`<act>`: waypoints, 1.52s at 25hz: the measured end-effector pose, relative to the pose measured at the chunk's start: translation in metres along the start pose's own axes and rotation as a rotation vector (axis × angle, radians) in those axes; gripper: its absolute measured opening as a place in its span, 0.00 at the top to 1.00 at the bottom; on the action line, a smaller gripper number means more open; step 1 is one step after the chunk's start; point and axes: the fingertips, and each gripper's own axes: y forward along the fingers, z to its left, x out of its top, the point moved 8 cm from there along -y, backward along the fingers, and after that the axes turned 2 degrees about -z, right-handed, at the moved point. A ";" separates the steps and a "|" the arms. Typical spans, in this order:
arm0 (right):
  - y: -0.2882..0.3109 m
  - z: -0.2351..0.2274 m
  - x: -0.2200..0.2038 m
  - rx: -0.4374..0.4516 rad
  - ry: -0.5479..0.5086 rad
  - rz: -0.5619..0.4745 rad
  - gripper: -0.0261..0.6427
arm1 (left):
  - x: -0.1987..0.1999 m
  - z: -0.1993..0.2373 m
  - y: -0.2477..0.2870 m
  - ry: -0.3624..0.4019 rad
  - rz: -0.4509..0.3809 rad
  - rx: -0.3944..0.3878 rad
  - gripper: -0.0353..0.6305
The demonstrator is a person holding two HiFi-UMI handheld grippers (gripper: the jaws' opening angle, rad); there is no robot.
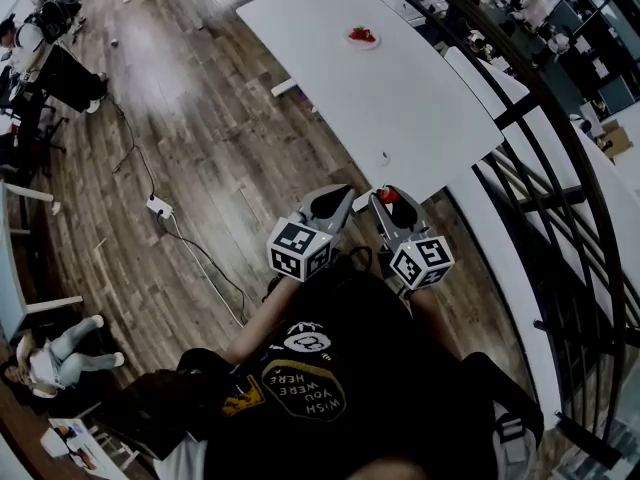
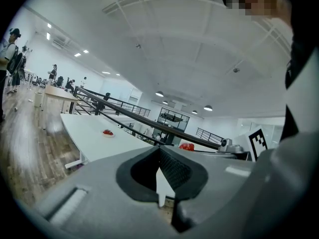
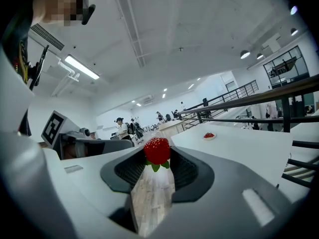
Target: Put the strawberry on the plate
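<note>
**At the table's near corner, a strawberry is mid-carry**

Just off the white table's [image 1: 420, 108] near corner, the right gripper [image 1: 388, 196] clamps the strawberry [image 3: 157, 150] between its pads. The left gripper [image 1: 335, 200] sits alongside, jaws together on nothing. The plate [image 1: 363, 38], with something red on it, lies toward the far end. The carry is in hand, I'd say. Next comes a long reach and a gentle release.

the only words that can be read are "wish you were here", in yellow letters [image 1: 305, 390] seen upside down on the person's black shirt [image 1: 370, 318] in the head view

a small round white logo [image 1: 308, 341] above them is too small to read

the white marker cube [image 1: 300, 249] of the left gripper [image 1: 336, 200] and the white marker cube [image 1: 421, 263] of the right gripper [image 1: 388, 200] carry black square code patterns, without letters or numbers
</note>
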 end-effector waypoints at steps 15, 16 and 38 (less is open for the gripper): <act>0.135 0.011 0.024 -0.145 -0.015 -0.032 0.72 | 0.060 0.147 0.027 0.020 0.036 -0.112 0.94; 0.137 0.011 0.025 -0.160 -0.011 -0.032 0.72 | 0.062 0.152 0.028 0.017 0.042 -0.121 0.94; 0.265 -0.090 0.074 -0.158 0.006 -0.025 0.72 | 0.130 0.265 0.135 0.028 0.018 -0.061 0.94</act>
